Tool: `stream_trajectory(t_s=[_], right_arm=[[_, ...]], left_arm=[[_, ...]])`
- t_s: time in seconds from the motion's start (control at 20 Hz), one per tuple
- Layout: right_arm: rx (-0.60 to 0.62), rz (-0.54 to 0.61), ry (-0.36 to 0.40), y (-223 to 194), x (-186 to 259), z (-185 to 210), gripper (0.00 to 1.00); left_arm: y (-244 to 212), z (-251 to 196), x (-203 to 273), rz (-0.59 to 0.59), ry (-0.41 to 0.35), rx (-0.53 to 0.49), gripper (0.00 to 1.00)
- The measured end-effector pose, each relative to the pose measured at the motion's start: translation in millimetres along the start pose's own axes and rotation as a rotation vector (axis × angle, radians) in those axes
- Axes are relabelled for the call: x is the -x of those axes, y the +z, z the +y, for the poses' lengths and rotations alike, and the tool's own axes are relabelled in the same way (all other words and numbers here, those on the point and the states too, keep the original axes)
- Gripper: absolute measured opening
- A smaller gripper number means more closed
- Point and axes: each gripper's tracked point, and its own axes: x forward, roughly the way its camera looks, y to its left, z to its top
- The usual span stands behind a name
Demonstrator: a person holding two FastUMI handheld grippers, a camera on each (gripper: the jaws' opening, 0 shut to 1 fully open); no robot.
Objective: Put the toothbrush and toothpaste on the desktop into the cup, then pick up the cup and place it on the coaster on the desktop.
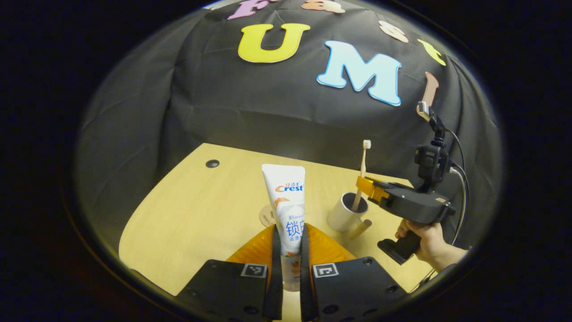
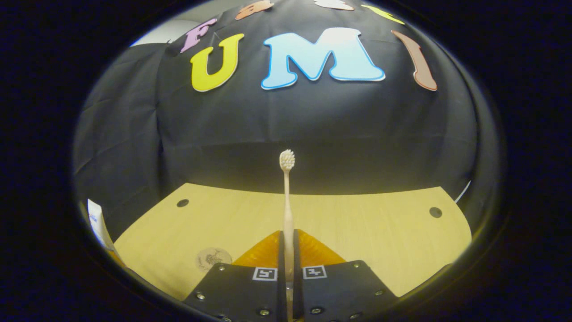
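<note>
— Wooden desktop [image 1: 187,223] against black cloth. What's the left gripper [image 1: 290,264] doing?
— Its jaws are clamped on the upright toothpaste [image 1: 288,201]. Behind it lies the coaster [image 1: 267,216].
— And farther off?
— The right gripper [image 2: 288,264] pinches the toothbrush [image 2: 288,201], whose lower end sits in the white cup [image 1: 346,213], bristles up.

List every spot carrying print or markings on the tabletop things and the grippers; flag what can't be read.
toothpaste tube: brand print and further characters on its front; a product label, so not transcribed.
coaster: small printed design, too small to read.
left gripper: two square coded markers behind the fingers, no words.
right gripper: two square coded markers, no words.
toothbrush, cup: no print seen.
</note>
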Motion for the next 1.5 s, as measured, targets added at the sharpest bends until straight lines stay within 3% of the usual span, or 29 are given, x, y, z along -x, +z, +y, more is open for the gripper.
stream_trajectory(t_s=[0.35, 0.45, 0.55, 0.6, 0.65, 0.7, 1.15, 1.5], right_arm=[[0.004, 0.044, 0.010, -11.5, 6.8, 3.5, 0.10], [0.003, 0.057, 0.014, -15.2, 15.0, 4.7, 0.17], [0.012, 0.073, 0.018, -19.9, 24.7, 4.4, 0.40], [0.021, 0.080, 0.011, -22.3, 29.9, 1.4, 0.62], [0.028, 0.080, 0.003, -22.4, 35.3, -2.5, 0.68], [0.032, 0.075, -0.004, -21.1, 41.6, -6.5, 0.82], [-0.023, 0.016, -0.074, 0.1, 119.6, -61.3, 0.84], [-0.070, 0.090, -0.149, -31.1, 171.5, -113.1, 0.84]], left_arm=[[-0.3, -3.8, -1.8, -0.005, 0.000, 0.003, 0.23], [1.0, -5.8, -4.7, -0.010, -0.007, 0.009, 0.23], [4.8, -9.1, -10.7, -0.019, -0.016, 0.017, 0.23], [6.8, -11.4, -12.3, -0.026, -0.022, 0.021, 0.23], [6.5, -13.4, -11.7, -0.038, -0.029, 0.024, 0.23], [8.4, -15.5, -12.4, -0.052, -0.037, 0.025, 0.23], [56.2, -71.2, -53.9, -0.246, -0.189, 0.060, 0.23], [81.5, -118.7, -102.2, -0.380, -0.281, 0.137, 0.23]])
